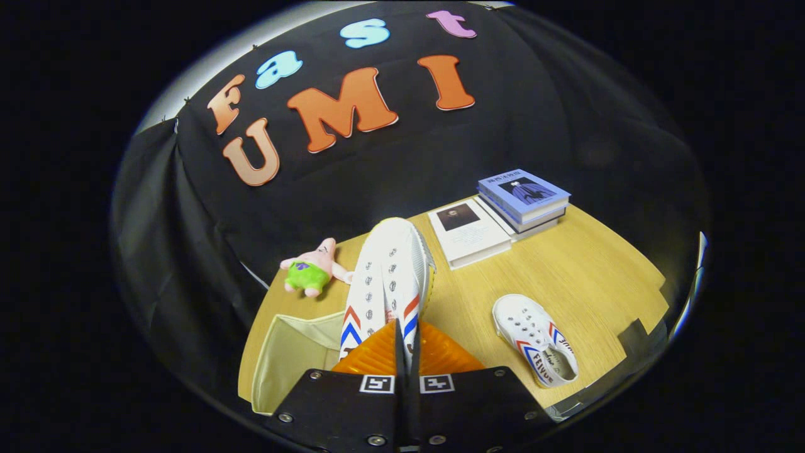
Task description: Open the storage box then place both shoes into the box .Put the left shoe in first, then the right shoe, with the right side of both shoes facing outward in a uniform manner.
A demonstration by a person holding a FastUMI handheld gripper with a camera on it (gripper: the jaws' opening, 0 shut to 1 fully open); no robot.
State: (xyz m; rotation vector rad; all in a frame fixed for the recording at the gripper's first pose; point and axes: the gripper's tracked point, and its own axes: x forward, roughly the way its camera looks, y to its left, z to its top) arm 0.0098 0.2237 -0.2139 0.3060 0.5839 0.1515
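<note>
My gripper point(406, 343) is shut on a white canvas shoe point(390, 277) with red and blue stripes, gripped at its heel end. The shoe is lifted off the table with its toe pointing away from me. Below and to the left of the fingers lies the open cream fabric storage box point(286, 362), its inside bare where it shows. The second white shoe point(536, 338) rests on the wooden table point(585, 270) to the right of the fingers, toe pointing away and opening toward me.
A pink and green plush toy point(312, 267) lies beyond the box near the wall. Beyond the shoes are a white book point(468, 234) and a stack of blue books point(524, 198). The table's right edge runs close behind the second shoe.
</note>
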